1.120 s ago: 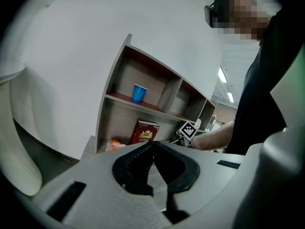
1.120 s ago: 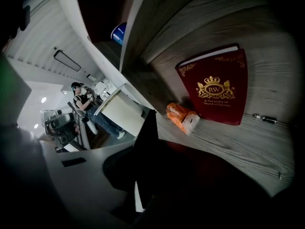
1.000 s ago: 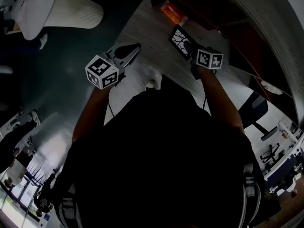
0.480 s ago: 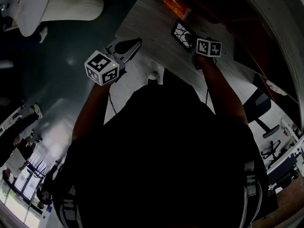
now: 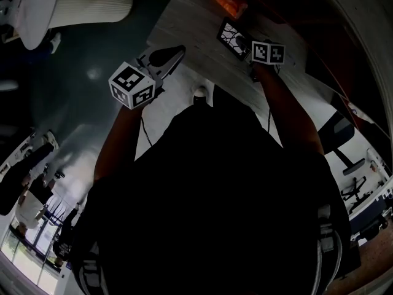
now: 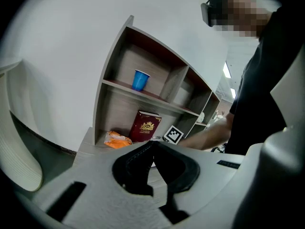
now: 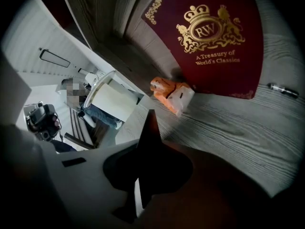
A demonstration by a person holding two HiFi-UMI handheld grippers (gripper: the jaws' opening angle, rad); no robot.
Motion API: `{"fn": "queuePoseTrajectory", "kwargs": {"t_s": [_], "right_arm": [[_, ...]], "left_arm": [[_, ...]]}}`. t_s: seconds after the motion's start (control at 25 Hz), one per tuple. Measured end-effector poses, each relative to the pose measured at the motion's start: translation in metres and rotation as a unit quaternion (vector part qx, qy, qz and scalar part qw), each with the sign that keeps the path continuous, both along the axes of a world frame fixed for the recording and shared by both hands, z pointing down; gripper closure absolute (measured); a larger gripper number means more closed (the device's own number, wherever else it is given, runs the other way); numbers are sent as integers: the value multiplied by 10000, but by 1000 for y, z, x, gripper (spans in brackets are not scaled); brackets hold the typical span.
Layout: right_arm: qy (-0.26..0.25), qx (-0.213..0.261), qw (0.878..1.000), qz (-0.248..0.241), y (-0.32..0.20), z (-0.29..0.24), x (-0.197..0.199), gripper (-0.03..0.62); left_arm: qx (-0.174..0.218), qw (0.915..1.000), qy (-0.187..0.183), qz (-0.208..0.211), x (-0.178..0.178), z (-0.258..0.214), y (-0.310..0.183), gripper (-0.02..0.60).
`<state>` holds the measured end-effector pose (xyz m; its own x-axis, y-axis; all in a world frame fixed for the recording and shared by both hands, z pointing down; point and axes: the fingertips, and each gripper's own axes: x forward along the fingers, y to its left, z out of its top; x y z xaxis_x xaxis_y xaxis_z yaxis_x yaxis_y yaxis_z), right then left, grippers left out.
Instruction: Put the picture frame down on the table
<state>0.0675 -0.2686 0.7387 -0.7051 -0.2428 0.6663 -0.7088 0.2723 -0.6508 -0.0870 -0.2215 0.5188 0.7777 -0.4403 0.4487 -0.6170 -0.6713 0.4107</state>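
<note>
The picture frame [image 5: 231, 37] is sitting edge-on in the right gripper [image 5: 247, 49], whose jaws are clamping narrowly on its thin dark edge over the wooden table [image 5: 191, 34]; I cannot tell whether it is touching the table. Just ahead of that gripper, a red book [image 7: 214, 37] is leaning and an orange packet [image 7: 171, 93] is lying. The left gripper [image 5: 167, 59] is hanging well apart to its left, jaws pressing together on nothing.
</note>
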Motion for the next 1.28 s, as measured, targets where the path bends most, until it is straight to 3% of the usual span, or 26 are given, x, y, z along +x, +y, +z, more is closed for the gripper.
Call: {"fn": "queuePoseTrajectory", "kwargs": {"t_s": [0.64, 1.28], "right_arm": [[285, 245, 9990, -227, -14, 19, 4, 536], [1251, 495, 9890, -618, -19, 47, 21, 351]], "left_arm": [[-182, 9998, 27, -50, 7, 19, -4, 565], [-324, 9993, 129, -101, 14, 32, -3, 565]]}}
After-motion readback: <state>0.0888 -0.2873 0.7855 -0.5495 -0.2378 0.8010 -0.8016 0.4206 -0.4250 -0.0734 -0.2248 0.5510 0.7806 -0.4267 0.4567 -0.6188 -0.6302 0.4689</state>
